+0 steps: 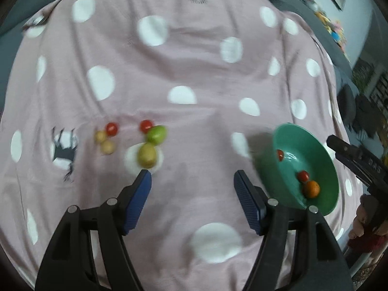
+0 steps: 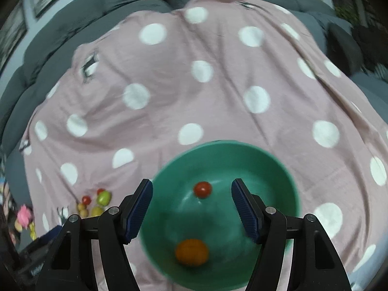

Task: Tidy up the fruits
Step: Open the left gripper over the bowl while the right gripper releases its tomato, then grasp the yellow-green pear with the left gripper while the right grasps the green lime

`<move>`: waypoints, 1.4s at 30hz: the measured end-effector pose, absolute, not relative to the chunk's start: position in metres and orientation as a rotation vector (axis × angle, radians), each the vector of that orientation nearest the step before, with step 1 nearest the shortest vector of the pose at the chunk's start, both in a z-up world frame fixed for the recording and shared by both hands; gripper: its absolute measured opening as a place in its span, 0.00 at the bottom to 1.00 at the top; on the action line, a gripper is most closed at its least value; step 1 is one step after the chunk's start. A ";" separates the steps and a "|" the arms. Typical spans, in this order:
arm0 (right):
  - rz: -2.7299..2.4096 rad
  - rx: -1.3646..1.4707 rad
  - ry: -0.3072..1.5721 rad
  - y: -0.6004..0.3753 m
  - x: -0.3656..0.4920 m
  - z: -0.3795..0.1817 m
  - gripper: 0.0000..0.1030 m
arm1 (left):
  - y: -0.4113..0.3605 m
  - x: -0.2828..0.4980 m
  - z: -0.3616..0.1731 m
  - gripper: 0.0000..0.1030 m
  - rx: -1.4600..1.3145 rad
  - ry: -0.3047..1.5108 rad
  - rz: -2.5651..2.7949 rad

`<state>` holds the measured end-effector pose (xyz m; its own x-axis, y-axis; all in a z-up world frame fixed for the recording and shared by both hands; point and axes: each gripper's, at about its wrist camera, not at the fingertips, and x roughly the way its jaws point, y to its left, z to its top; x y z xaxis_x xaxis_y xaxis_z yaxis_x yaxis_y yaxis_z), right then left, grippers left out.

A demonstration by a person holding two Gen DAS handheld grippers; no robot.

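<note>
A green bowl [image 1: 315,150] stands on the pink dotted sheet at the right; it holds an orange [image 1: 312,189] and two small red tomatoes [image 1: 303,176]. In the right wrist view the bowl [image 2: 278,169] lies right under my open, empty right gripper [image 2: 191,194], with one tomato [image 2: 202,189] and the orange [image 2: 192,252] showing. My left gripper [image 1: 192,179] is open and empty, just short of a yellow-green fruit [image 1: 147,155]. Beyond it lie a green fruit [image 1: 157,134], two red tomatoes [image 1: 112,128] and two small tan fruits [image 1: 104,143].
The pink sheet [image 1: 194,72] with white dots covers a grey sofa [image 2: 72,24]. The right gripper's black body [image 1: 356,160] shows beside the bowl in the left wrist view. Toys [image 2: 23,218] lie at the far left edge.
</note>
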<state>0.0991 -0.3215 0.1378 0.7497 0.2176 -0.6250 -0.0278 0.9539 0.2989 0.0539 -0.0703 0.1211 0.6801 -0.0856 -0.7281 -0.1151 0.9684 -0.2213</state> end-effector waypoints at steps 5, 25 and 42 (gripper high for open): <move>0.239 0.207 0.712 -0.283 0.096 0.137 0.66 | -0.032 0.047 0.112 0.69 -0.300 0.828 0.088; 0.276 0.129 0.763 -0.247 0.099 0.121 0.66 | -0.010 0.148 0.027 0.40 -0.397 1.007 0.126; 0.451 0.173 0.935 -0.171 0.135 0.103 0.66 | 0.043 0.028 0.097 0.32 -0.399 0.800 0.191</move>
<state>0.1347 -0.1711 0.1026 0.5090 0.4462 -0.7361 -0.2985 0.8936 0.3353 0.0277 0.0428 0.0972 0.6846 0.0162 -0.7287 -0.3140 0.9088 -0.2748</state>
